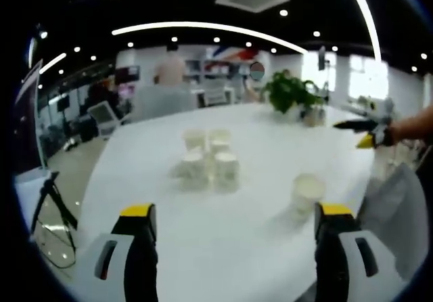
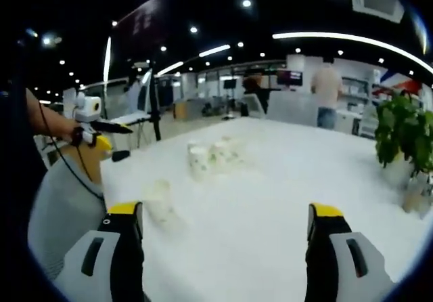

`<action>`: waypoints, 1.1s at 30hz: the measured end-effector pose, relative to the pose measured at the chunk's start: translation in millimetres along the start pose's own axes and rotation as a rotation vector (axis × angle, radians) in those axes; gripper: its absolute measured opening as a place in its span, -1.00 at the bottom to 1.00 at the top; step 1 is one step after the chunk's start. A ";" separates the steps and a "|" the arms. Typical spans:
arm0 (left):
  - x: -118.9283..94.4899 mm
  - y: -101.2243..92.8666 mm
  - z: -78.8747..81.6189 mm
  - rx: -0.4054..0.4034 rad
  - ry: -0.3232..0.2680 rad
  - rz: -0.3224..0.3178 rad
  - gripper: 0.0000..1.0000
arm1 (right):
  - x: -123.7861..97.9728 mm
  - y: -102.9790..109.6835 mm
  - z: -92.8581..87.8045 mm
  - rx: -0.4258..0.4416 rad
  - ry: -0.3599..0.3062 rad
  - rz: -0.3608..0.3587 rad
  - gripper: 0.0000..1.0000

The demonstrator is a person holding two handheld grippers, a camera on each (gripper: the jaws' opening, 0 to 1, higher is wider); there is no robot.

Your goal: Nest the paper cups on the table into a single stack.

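Note:
Several white paper cups (image 1: 210, 156) stand in a tight cluster on the white table (image 1: 257, 241), ahead of my left gripper (image 1: 237, 224). One more paper cup (image 1: 308, 192) stands apart to their right, near my left gripper's right jaw. My left gripper's jaws stand wide apart with nothing between them. In the right gripper view the cluster of cups (image 2: 213, 154) sits farther off, and the lone cup (image 2: 157, 199) is near the left jaw. My right gripper (image 2: 226, 224) is open and holds nothing. The right gripper (image 1: 365, 131) also shows at the left gripper view's right edge.
A potted green plant (image 1: 292, 93) stands at the table's far side, also seen as the plant (image 2: 404, 136) at the right. A tripod (image 1: 51, 204) stands on the floor to the left. A person (image 2: 328, 89) and office furniture are in the background.

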State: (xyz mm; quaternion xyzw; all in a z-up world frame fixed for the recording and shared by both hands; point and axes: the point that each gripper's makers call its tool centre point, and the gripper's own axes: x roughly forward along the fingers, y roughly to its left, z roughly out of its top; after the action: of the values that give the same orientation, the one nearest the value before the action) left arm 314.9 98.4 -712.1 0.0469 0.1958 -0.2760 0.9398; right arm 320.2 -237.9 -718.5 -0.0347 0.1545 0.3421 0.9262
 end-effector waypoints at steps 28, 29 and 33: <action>34.2 -1.3 11.5 -0.028 0.003 -0.049 0.99 | -1.4 0.5 -6.0 0.016 0.000 -0.002 1.00; 36.9 -1.4 12.4 -0.022 0.003 -0.052 0.98 | -2.2 0.1 -6.0 0.017 0.001 -0.005 1.00; 49.3 -4.2 17.7 0.000 0.003 -0.072 0.95 | -4.4 -2.8 -4.6 0.032 -0.007 -0.021 1.00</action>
State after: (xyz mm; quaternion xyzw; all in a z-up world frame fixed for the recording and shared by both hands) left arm 356.7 66.7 -715.2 0.0401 0.1987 -0.3096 0.9290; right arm 317.6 -243.6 -721.7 -0.0204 0.1565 0.3297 0.9308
